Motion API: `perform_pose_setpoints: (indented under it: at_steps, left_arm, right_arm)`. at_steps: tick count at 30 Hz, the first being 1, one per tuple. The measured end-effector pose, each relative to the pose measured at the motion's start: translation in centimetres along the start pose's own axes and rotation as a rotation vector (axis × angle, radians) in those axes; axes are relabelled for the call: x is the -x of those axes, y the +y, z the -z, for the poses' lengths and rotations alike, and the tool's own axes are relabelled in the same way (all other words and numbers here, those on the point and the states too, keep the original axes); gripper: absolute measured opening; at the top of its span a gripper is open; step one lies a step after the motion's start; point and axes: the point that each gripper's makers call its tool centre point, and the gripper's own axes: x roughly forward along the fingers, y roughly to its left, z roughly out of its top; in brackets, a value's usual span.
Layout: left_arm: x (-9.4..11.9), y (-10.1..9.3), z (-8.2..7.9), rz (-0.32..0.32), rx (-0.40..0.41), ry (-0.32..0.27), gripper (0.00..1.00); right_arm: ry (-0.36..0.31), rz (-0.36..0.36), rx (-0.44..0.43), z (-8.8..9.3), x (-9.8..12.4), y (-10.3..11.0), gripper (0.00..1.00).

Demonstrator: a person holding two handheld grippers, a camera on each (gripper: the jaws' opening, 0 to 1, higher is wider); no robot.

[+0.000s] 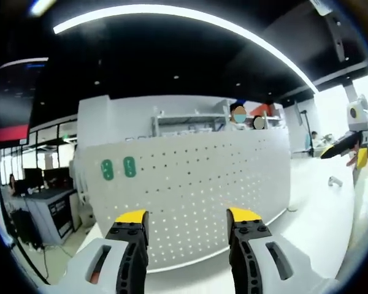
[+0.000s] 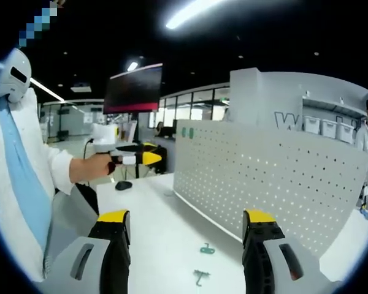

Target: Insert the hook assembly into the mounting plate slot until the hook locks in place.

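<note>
Lying on the table point(image 2: 159, 245), two green hooks point(image 2: 202, 277) sit between the right tongs point(image 2: 187, 229); both tongs point(image 1: 188, 222) wide.

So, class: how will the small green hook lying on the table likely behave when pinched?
The hook looks tiny and thin, so probably light and fiddly. Lying flat on the smooth white table, it may slide rather than roll.

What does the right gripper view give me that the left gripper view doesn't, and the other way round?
Right gripper view: two small green hooks lying on the white table, a dark screen behind, and the left hand-held gripper in a person's hand.

Left gripper view: two green tags on the pegboard, shelving above it, and the right hand-held gripper at the edge.

Both: the white pegboard and open yellow-tipped jaws.
</note>
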Motion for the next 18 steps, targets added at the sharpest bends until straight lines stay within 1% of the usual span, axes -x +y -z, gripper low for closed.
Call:
perform_pose_setpoints:
  at_steps: [6, 10, 14, 18]
  left_arm:
    - [0.1, -0.4, 0.0, 0.015, -0.010, 0.005, 0.51]
    - [0.0, -1.2, 0.0, 0.032, -0.015, 0.008, 0.50]
    - [0.0, -1.7, -0.1, 0.044, -0.017, 0.010, 0.49]
    - [-0.1, -2.5, -0.2, 0.067, -0.023, 0.011, 0.49]
  right_arm:
    - [-0.003, -0.003, -0.013, 1.0, -0.2, -0.4, 0.71]
    - [0.008, -0.005, -0.018, 1.7, -0.2, -0.8, 0.68]
    - [0.015, -0.010, -0.024, 2.4, -0.3, -1.2, 0.63]
    - [0.035, -0.011, -0.025, 3.4, -0.4, -1.4, 0.59]
